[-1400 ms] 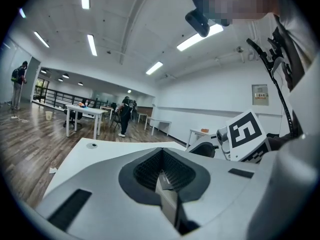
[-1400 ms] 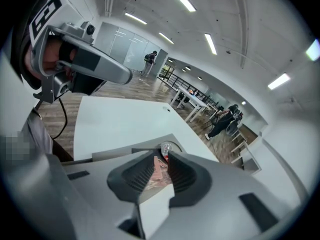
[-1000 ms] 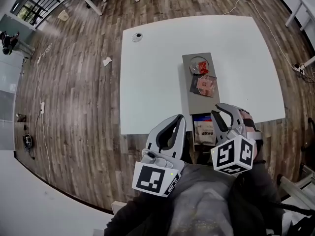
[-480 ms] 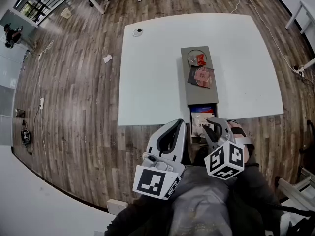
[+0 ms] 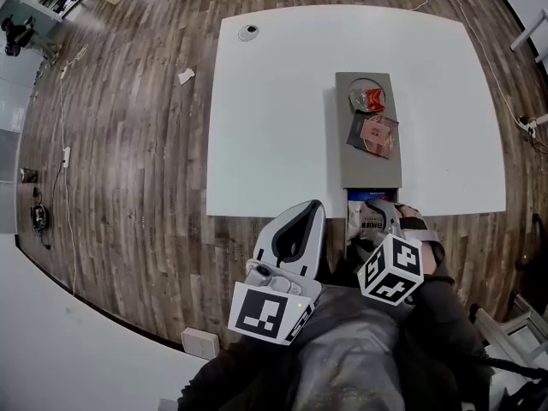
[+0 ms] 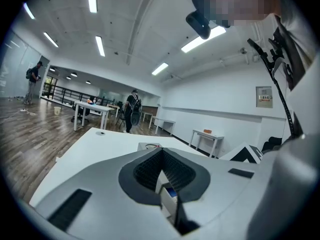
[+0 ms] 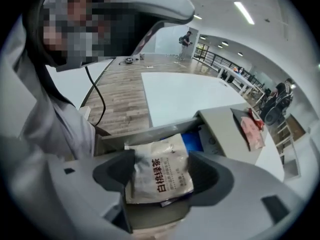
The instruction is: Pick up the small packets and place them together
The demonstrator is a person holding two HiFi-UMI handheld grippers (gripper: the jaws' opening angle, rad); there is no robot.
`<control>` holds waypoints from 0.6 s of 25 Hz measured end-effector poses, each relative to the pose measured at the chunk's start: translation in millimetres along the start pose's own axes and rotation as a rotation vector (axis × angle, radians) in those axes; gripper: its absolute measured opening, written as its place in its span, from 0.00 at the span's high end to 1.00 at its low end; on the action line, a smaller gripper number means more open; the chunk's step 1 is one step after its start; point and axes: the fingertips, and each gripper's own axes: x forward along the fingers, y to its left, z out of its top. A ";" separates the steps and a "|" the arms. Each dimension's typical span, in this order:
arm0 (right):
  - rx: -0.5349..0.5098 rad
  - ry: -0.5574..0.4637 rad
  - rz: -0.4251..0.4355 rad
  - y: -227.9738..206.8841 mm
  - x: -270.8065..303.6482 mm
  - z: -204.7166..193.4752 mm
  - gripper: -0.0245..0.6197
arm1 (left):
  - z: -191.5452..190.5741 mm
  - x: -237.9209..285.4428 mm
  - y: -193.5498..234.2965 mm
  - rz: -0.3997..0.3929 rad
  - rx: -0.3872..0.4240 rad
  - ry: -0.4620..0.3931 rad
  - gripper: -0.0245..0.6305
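**Step in hand (judged):** grasping the cream packet (image 7: 157, 166) in the open drawer (image 7: 150, 132).

**Right hand-held gripper** (image 7: 161, 181): It pointed steeply down into the drawer. Its jaws had just been opening and stood wide apart. The packet lay flat between them, and neither pad pressed on it.

**Grasp requirements:**
- The pads needed to settle on either side of the packet's middle.
- They needed to close on the cream packet alone, not on the blue packet (image 7: 192, 141) beneath it.
- They needed to stay clear of the drawer wall.
- A straight lift would then free the packet for carrying to the two red packets (image 5: 370, 101) on the box (image 5: 366, 157), which stood on the bench (image 5: 274, 101).

**Left hand-held gripper** (image 6: 162, 151): It hung to the left of the drawer, jaws together and empty.
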 end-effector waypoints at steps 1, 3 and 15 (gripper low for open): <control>-0.002 0.010 0.008 -0.9 1.9 -0.5 0.45 | -0.9 3.6 4.0 0.000 -0.006 0.004 0.96; -0.003 0.028 0.018 -2.5 3.4 -0.7 0.45 | -2.8 11.0 10.9 -0.001 -0.018 0.011 0.96; -0.003 0.032 -0.054 -18.7 2.3 -1.6 0.74 | -9.0 35.5 3.7 -0.049 -0.022 0.042 0.96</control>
